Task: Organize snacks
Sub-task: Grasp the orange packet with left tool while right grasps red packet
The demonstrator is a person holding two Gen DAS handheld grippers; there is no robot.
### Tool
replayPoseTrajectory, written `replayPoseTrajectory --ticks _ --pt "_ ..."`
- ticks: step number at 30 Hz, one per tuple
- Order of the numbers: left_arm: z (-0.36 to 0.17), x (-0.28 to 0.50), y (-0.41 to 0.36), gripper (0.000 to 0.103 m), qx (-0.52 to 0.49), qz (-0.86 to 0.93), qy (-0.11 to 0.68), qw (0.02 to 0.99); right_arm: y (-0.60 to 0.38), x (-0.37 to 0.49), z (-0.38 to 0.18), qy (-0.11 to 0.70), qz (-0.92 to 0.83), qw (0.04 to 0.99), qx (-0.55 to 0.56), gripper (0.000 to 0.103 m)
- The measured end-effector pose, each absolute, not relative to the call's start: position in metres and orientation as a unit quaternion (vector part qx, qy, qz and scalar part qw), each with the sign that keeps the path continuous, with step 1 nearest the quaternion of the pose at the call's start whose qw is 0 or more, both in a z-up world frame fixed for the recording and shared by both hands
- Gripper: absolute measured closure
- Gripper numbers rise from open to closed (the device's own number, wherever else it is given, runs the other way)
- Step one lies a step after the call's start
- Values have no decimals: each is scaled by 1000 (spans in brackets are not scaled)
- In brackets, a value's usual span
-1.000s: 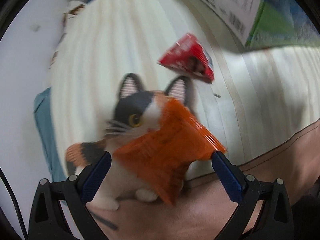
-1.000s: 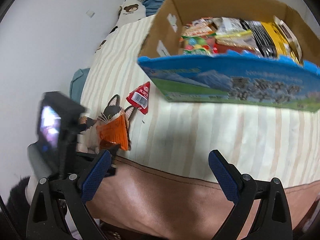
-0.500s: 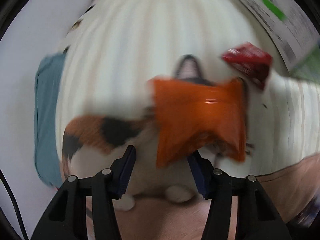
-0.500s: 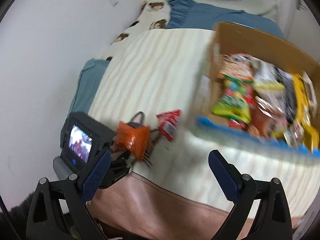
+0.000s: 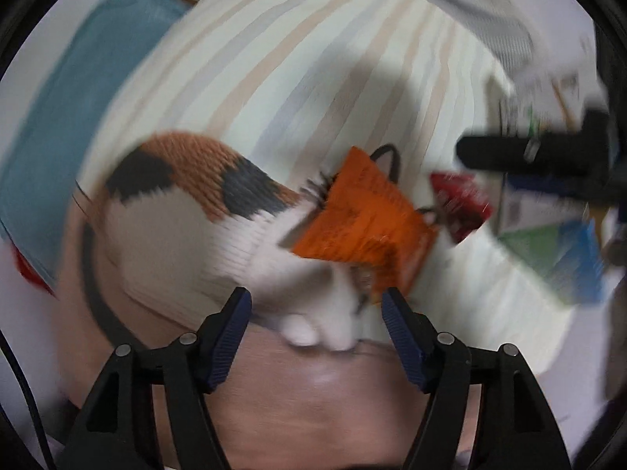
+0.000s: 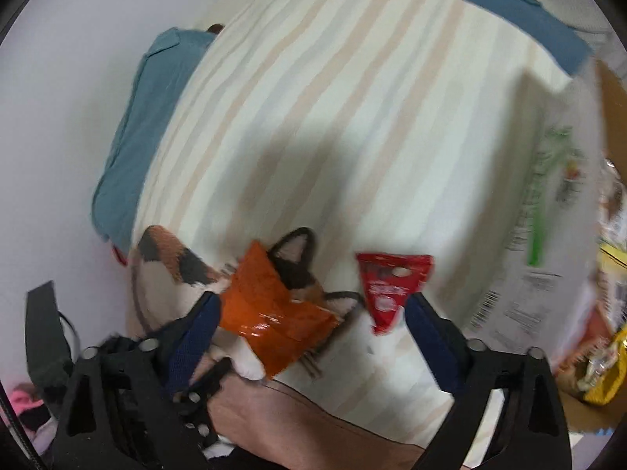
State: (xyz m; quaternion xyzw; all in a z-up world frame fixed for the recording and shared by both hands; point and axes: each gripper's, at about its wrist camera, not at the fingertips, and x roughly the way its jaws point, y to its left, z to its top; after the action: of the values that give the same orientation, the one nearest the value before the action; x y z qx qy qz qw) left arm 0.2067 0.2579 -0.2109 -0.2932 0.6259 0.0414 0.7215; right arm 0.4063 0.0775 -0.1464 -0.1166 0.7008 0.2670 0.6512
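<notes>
- Left tongs (image 5: 317, 313) half spread, pinching nothing; pads low by the white paw of the cat plush (image 5: 176, 227), with the lower corner of the orange packet (image 5: 364, 227) just beside the right-hand pad.
- Right tongs (image 6: 313, 329) spread wide and empty, hanging over the plush's head and the red packet (image 6: 392, 286).
- Probable step: picking the orange packet off the plush for the carton (image 6: 548, 235) on the right, already full of snacks.
- For a clean pick: bring one pad on each side of the packet's flat face, near a sealed edge rather than the puffed middle; close gently.
- Keep the pads clear of the plush's fur and ear, or the toy may come up too.
- Lift straight up before swinging toward the carton, past the red packet.
- Orange packet: glossy, crinkled foil, slumped across the plush's face, one corner raised; print too blurred to read.
- Likely light and slippery, apt to twist in a corner grip.
- Red packet: small triangular pouch, flat on the striped blanket (image 6: 333, 117), between plush and carton, apart from both.
</notes>
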Motion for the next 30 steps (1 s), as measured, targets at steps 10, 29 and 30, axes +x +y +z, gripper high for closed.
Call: replayPoseTrajectory --ticks 10,29,30 --pt "-247 249 249 36 -475 60 606 636 58 428 -146 705 242 660 -88 21" --pt "-230 224 280 41 -269 98 648 706 69 429 -196 739 218 624 -131 22" --pt "-227 217 285 40 -279 96 647 703 70 428 -202 741 215 621 -139 24"
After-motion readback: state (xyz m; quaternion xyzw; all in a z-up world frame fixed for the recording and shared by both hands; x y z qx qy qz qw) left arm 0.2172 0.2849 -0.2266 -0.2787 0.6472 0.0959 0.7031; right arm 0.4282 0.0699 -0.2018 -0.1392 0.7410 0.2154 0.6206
